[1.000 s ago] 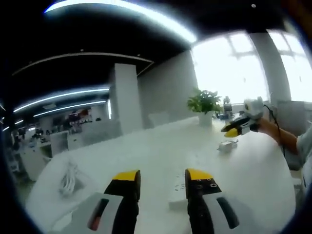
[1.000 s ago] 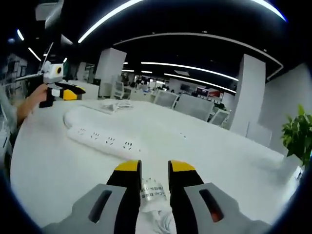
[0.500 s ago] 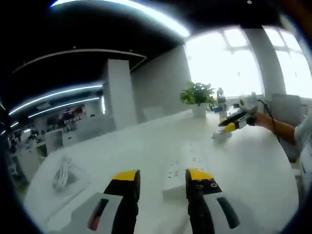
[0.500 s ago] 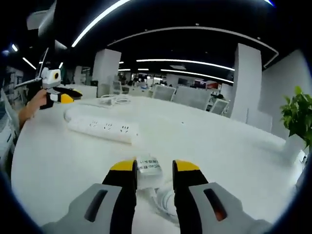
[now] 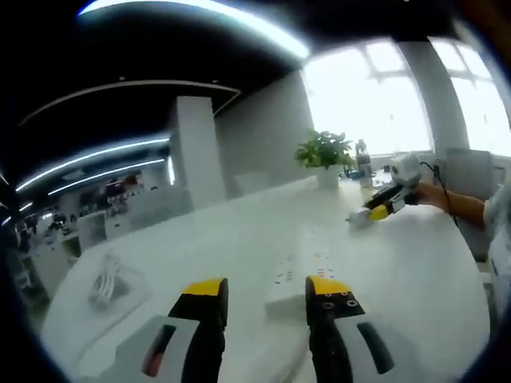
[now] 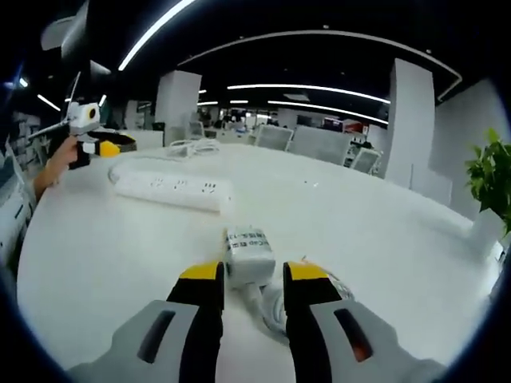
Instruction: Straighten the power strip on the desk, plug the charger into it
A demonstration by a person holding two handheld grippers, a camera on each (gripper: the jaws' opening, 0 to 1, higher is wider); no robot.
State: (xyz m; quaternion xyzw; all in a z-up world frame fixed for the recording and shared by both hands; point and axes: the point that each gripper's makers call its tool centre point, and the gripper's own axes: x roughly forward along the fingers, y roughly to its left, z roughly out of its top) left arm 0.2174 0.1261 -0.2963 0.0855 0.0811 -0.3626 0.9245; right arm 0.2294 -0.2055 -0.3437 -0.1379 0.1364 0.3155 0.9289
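Since a second earlier, the right gripper (image 6: 253, 275) had drawn back from the charger (image 6: 248, 255), which had sat between its tips and now lay on the desk (image 6: 96, 255) just ahead of its parted, empty jaws. Nothing looked plugged in yet. The power strip (image 5: 299, 267) lay ahead of the left gripper (image 5: 266, 289), also open and empty. Whether the strip was straight was hard to judge, and the charger's coiled cable (image 6: 275, 307) was partly hidden.
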